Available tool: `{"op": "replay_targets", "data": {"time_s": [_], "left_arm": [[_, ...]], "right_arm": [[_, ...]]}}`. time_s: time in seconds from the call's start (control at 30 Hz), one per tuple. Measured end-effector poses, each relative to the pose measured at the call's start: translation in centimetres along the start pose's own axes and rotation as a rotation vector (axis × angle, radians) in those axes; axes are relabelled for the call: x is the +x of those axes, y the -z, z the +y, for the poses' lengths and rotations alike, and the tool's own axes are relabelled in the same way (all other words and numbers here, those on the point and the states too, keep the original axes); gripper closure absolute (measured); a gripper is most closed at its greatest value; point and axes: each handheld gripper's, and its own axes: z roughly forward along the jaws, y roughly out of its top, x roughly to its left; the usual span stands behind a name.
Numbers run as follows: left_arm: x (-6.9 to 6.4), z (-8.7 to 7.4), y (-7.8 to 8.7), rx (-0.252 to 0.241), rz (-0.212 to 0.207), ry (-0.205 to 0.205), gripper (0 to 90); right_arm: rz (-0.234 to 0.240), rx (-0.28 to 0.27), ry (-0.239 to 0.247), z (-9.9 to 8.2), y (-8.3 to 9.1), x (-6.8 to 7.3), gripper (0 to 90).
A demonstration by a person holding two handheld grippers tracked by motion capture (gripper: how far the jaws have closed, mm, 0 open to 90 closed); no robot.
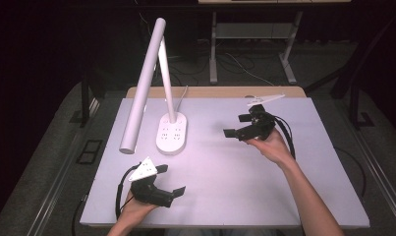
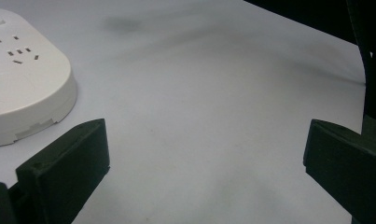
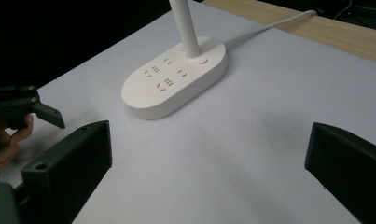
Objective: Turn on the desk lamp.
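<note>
The white-topped bench (image 1: 244, 182) carries everything, with a strip of bare wood showing along its far edge. On its left-centre part stands the white desk lamp (image 1: 142, 83), its long tube head slanting down toward the near left and its thin stem rising from the lamp base (image 1: 172, 132), an oval white block with socket slots on top and a round button beside the stem; a white cord (image 3: 269, 25) runs off the base toward the wooden edge. The right tool (image 1: 240, 125) is held above the bench to the right of the base, well apart from it and pointing toward it, its jaws spread wide with nothing between them. The left tool (image 1: 171, 179) sits near the front edge, just in front of the base without touching it, jaws also wide apart and empty, a grey three-cornered plate on top.
</note>
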Motion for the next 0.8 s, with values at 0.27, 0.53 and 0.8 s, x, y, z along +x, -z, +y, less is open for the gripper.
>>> {"op": "replay_targets", "data": {"time_s": [0.27,0.53,0.8], "left_arm": [[-0.1,0.0,0.0,0.004,0.001,-0.003,0.0],[0.0,0.0,0.0,0.005,0.005,0.000,0.0],[-0.1,0.0,0.0,0.007,0.009,0.001,0.0]], "right_arm": [[-0.048,-0.003,-0.036,-3.4,3.1,0.4,0.4],[-0.083,-0.013,-0.077,-6.9,5.7,0.9,0.4],[-0.108,-0.018,-0.103,-9.9,7.3,1.5,0.5]]}}
